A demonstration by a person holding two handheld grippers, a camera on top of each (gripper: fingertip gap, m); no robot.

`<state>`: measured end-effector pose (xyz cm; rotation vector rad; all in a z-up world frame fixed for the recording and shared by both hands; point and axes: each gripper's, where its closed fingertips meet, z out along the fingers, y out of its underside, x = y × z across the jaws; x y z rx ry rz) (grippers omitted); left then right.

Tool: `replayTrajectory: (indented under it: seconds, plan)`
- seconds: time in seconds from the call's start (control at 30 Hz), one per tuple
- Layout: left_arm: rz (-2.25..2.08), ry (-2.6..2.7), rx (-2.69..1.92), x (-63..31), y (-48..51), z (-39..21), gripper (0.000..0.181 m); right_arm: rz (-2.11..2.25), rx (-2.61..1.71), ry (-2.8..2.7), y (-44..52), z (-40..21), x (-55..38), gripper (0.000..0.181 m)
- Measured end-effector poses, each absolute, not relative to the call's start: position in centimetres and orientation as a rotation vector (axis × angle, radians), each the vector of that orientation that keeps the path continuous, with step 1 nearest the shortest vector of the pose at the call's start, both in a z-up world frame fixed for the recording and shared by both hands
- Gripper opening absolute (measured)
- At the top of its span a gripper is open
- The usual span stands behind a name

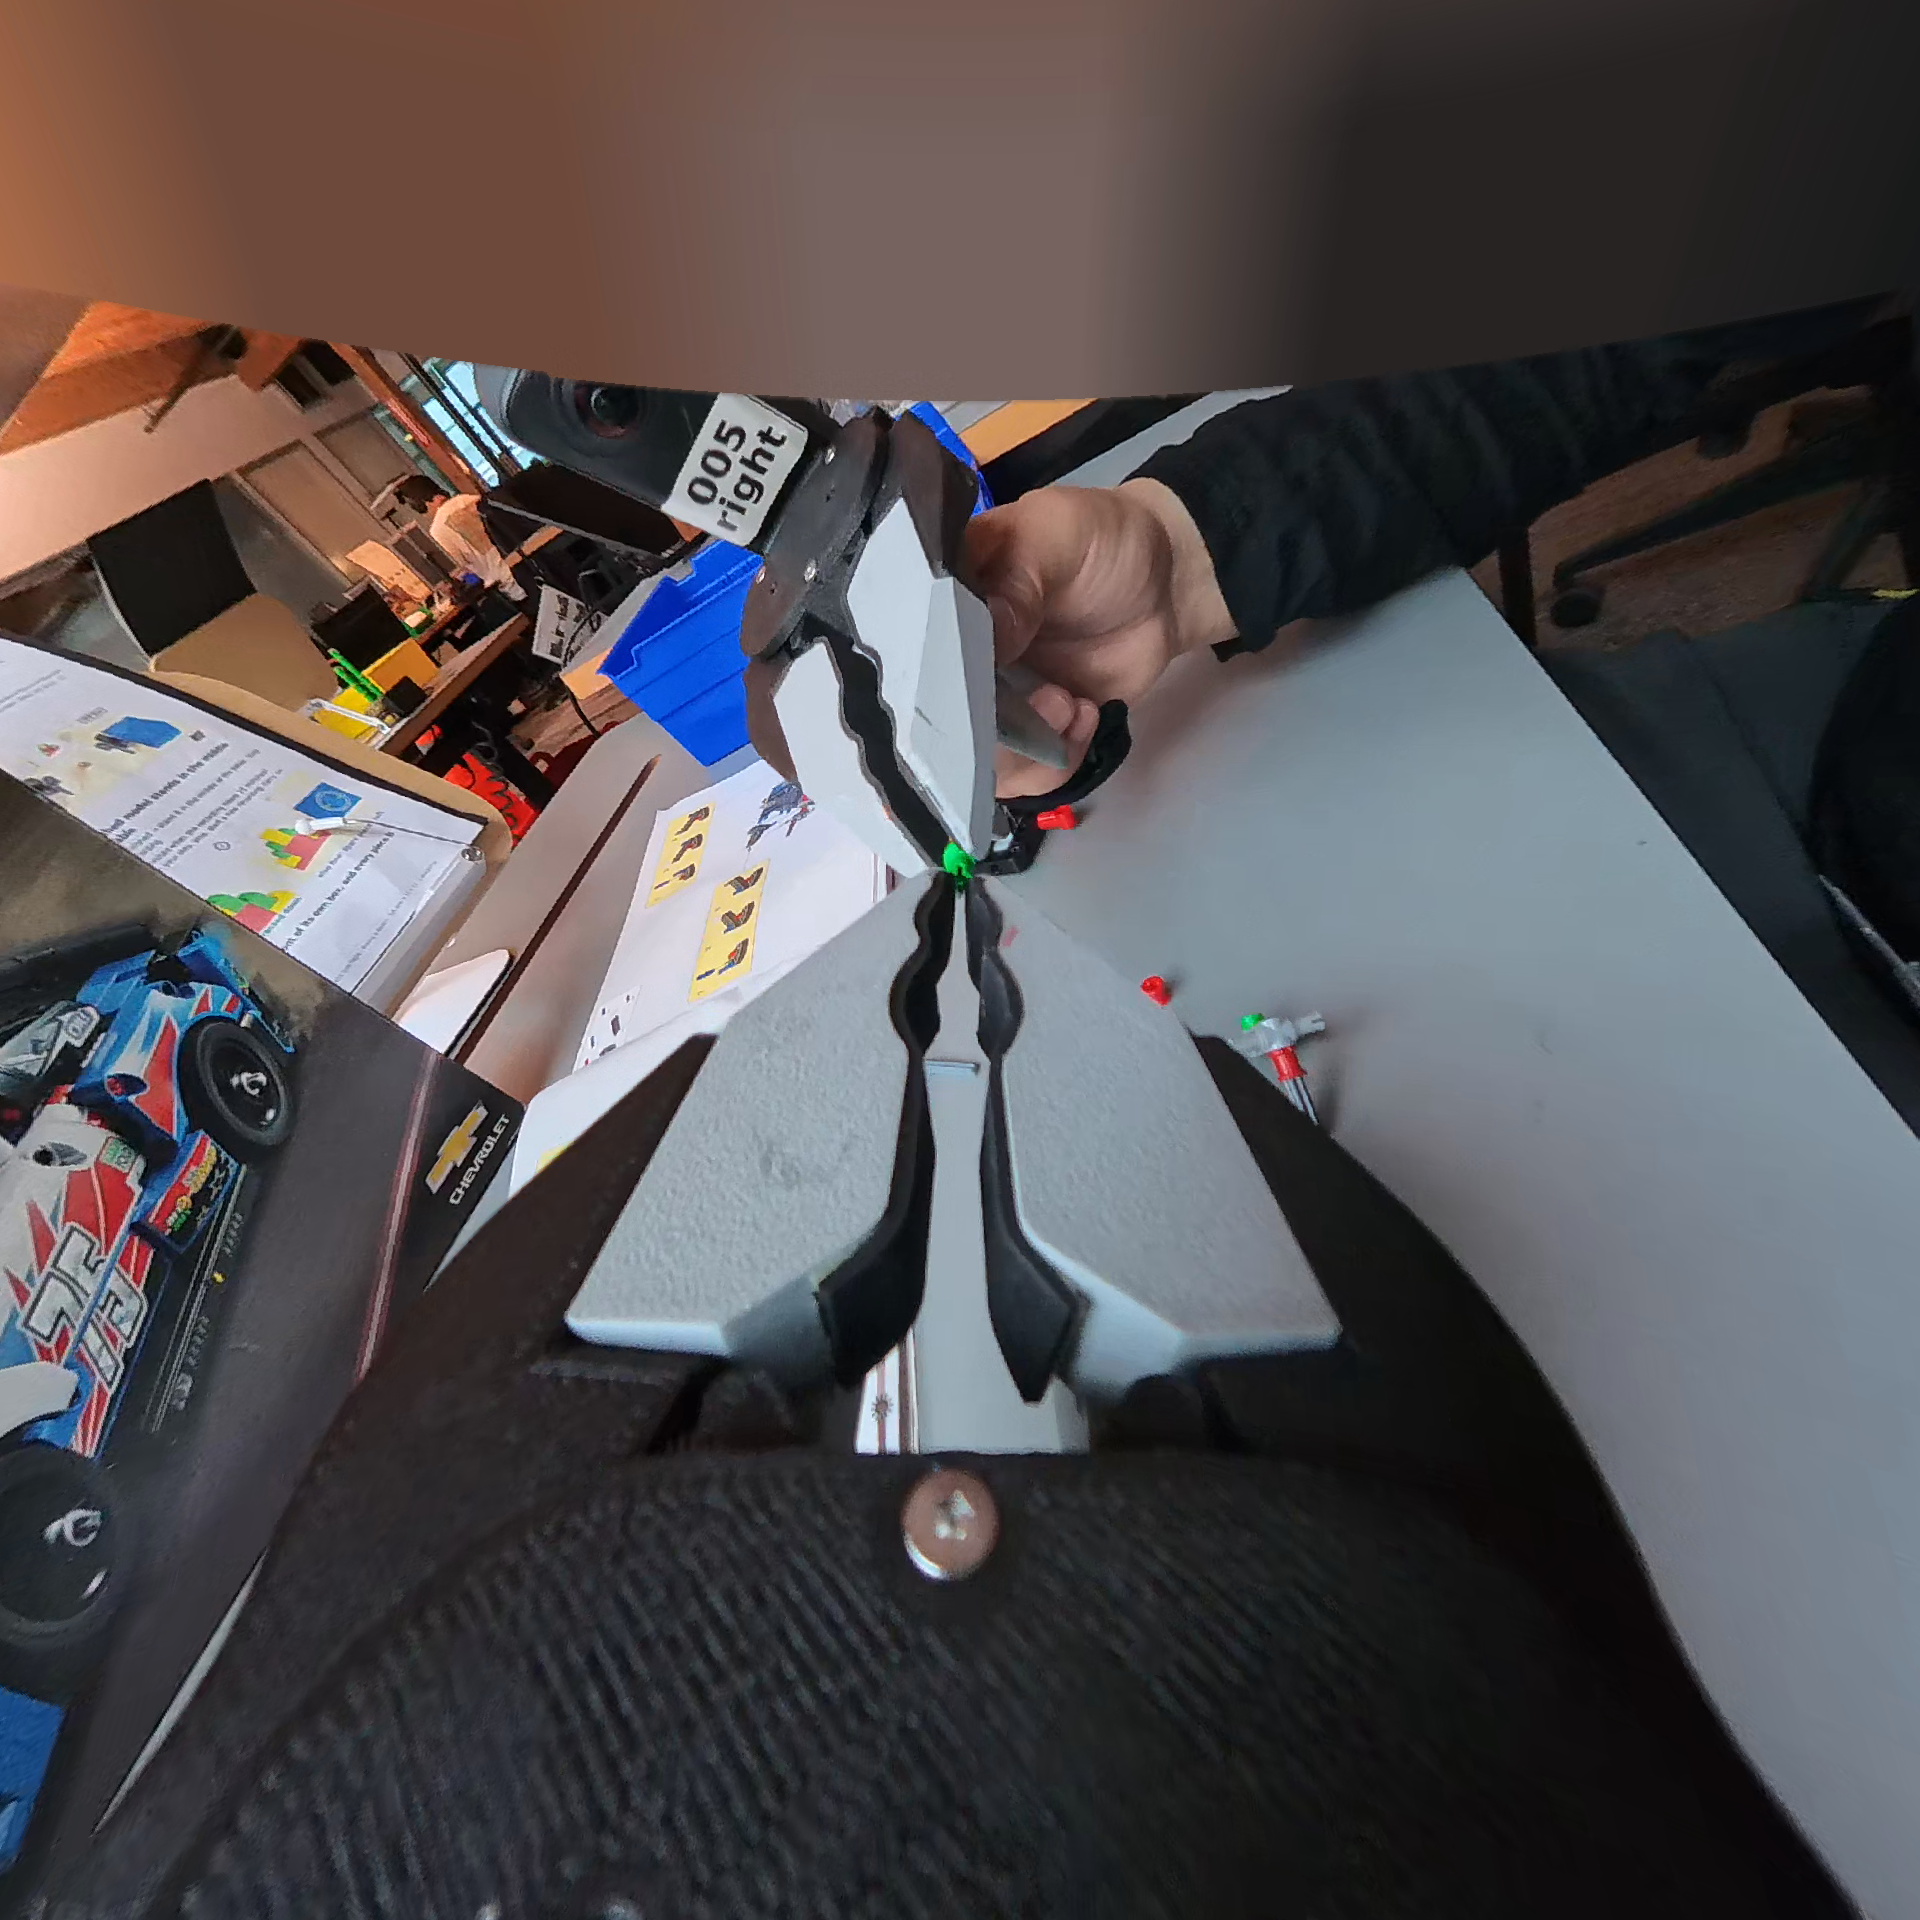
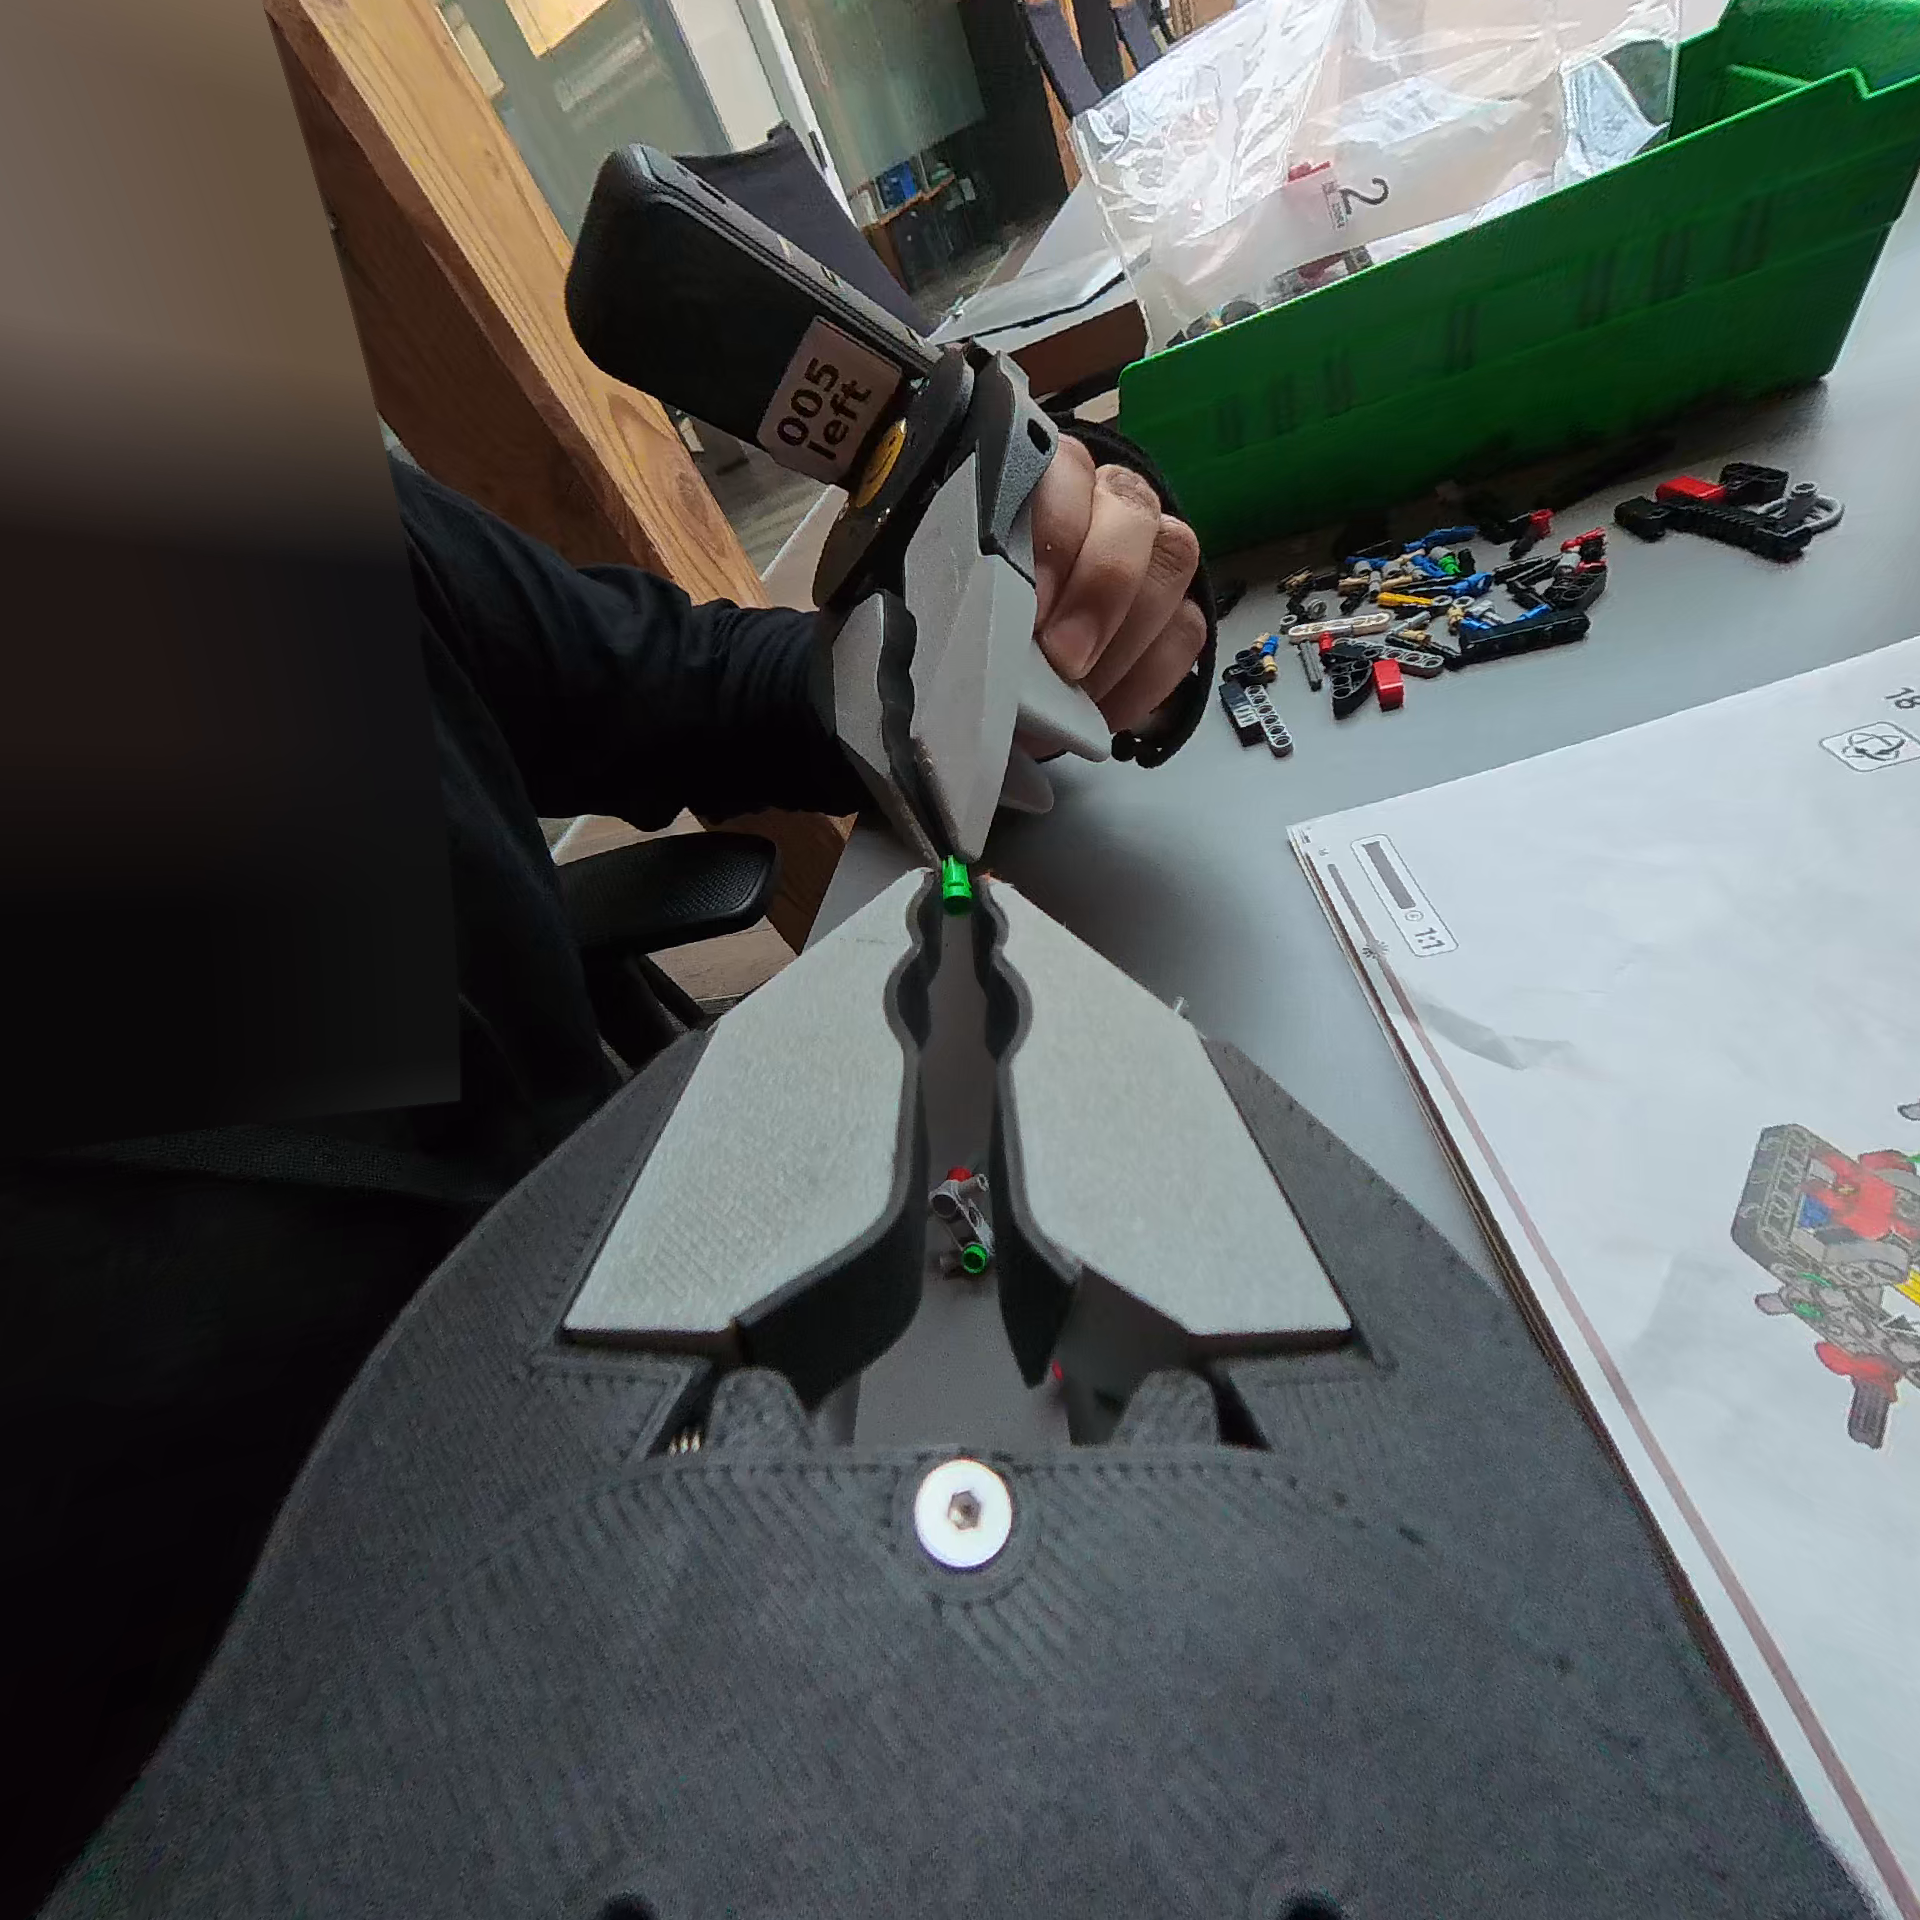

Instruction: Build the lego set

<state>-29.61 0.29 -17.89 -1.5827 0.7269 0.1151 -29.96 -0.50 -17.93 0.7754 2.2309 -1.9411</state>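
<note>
A small green pin (image 1: 956,862) hangs in the air over the grey table (image 1: 1455,935), between the two grippers' tips. My right gripper (image 2: 956,894) is shut on the green pin (image 2: 954,885), which sticks out past its fingertips. My left gripper (image 1: 956,894) is shut, and its tips meet the pin's other end. Each gripper shows in the other's view, coming in from above: the right one (image 1: 961,847) and the left one (image 2: 935,842). A hand holds each.
A grey connector with red and green pins (image 1: 1280,1039), a loose red pin (image 1: 1153,987) and a black piece with a red pin (image 1: 1029,842) lie nearby. A pile of loose pieces (image 2: 1423,613), a green bin (image 2: 1507,343), the instruction booklet (image 2: 1610,1039) and the set's box (image 1: 156,1143) surround them. Left and right tips are no more than a few centimetres apart.
</note>
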Motion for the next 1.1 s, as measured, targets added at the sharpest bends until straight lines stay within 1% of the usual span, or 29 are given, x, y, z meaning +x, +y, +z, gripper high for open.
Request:
replayTrajectory:
  seconds: [0.3, 0.47, 0.6, 0.77, 1.1]
  plan:
    - [0.056, 0.718, -1.618, -29.4, 0.5, -18.4, 0.000, -1.921, 0.773, 2.260, -0.2, -18.2, -30.0, 0.002]
    - [0.211, 0.715, -1.551, -30.1, 0.7, -17.6, 0.000, -1.947, 0.832, 2.284, 0.2, -18.3, -30.7, 0.002]
    - [0.212, 0.720, -1.552, -29.8, 0.8, -17.8, 0.000, -1.983, 0.848, 2.247, 0.2, -18.1, -30.9, 0.002]
    - [0.209, 0.683, -1.544, -30.4, 0.8, -17.3, 0.009, -2.042, 0.862, 2.228, 0.2, -17.5, -31.0, 0.002]
    - [0.229, 0.681, -1.538, -30.4, 0.9, -17.3, 0.002, -2.090, 0.853, 2.150, 0.1, -17.1, -30.9, 0.002]
